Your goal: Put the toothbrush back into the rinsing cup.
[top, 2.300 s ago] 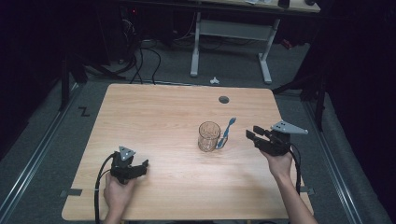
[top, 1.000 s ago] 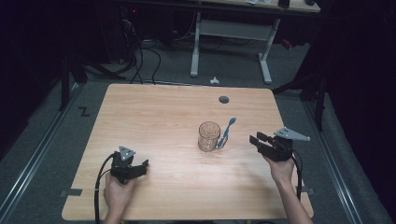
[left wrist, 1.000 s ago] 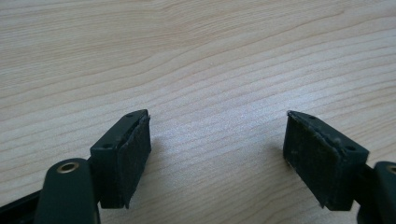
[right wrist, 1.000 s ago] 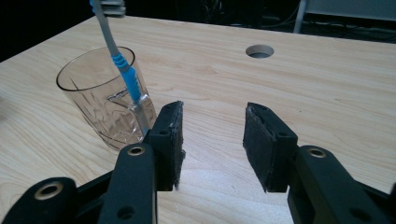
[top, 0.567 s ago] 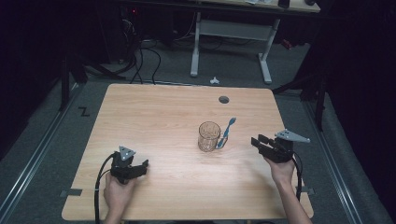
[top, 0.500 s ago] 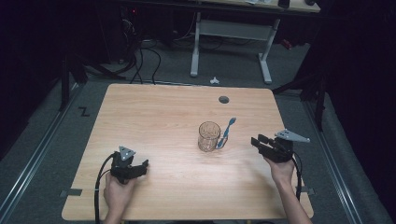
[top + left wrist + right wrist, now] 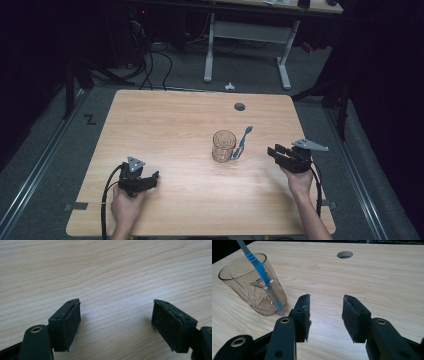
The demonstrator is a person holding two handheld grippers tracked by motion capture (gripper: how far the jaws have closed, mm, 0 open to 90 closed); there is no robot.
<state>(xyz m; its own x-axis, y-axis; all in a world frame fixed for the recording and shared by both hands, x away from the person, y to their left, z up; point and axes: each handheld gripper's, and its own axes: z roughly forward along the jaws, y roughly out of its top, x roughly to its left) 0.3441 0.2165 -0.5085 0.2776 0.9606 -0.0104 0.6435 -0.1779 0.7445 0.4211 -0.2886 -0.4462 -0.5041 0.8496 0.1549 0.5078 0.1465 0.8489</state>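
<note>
Toothbrush (image 7: pixel 242 142) stands tilted in glass (image 7: pixel 223 146) mid-counter (image 7: pixel 165 120). Right gripper (image 7: pixel 274 151) nearby, fingers open, empty. Left gripper (image 7: pixel 154 176) open, idle on bare wood. Best approach: pinch the handle above the rim, avoid tipping the glass.

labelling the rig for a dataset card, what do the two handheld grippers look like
Both the left gripper and right gripper are black, each topped by a grey three-cornered plate. Their two jaws end in blocky tips faced with dark, worn pads, on arms with brass-ringed holes. A black cable trails from each. Forearms are bare, no sleeves.
</note>
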